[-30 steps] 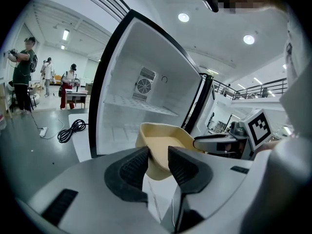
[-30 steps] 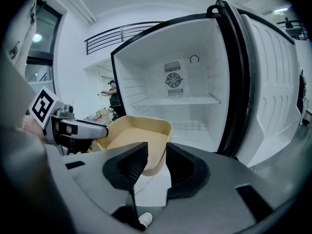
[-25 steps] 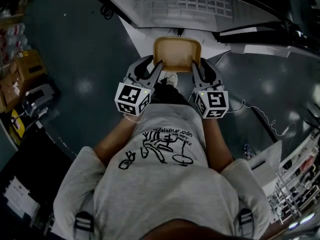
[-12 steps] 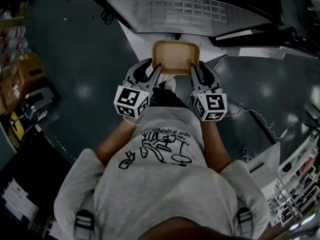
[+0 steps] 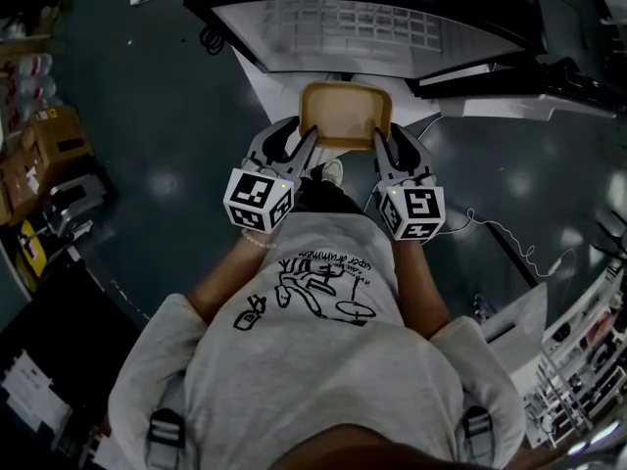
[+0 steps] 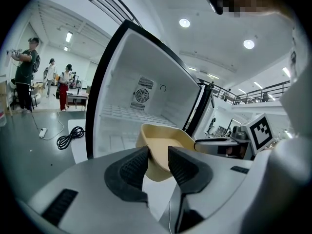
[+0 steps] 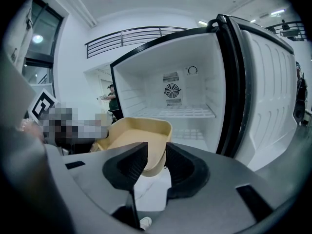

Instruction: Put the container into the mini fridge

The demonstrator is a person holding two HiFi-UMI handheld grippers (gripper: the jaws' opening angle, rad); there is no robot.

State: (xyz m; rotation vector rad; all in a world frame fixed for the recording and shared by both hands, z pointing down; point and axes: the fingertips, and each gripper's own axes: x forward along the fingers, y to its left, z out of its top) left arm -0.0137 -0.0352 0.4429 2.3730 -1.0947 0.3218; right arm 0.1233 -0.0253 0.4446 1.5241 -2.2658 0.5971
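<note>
Container rim clamped by left tongs and right tongs before open mini fridge

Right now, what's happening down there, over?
Left gripper, right gripper: both shut on rim of tan plastic container. Container held up before white mini fridge, door open. Nothing visible blocking the way.

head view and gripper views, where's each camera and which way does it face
Head view: on the person's head, facing steeply down at the container held before the open mini fridge; shows the grey shirt, forearms, left tool and right tool.
Left gripper view: on the left tool, facing along its jaws into the mini fridge; jaws clamp the container's rim.
Right gripper view: on the right tool, likewise, from the container's other side.
Shared: all three show the container and mini fridge.
</note>
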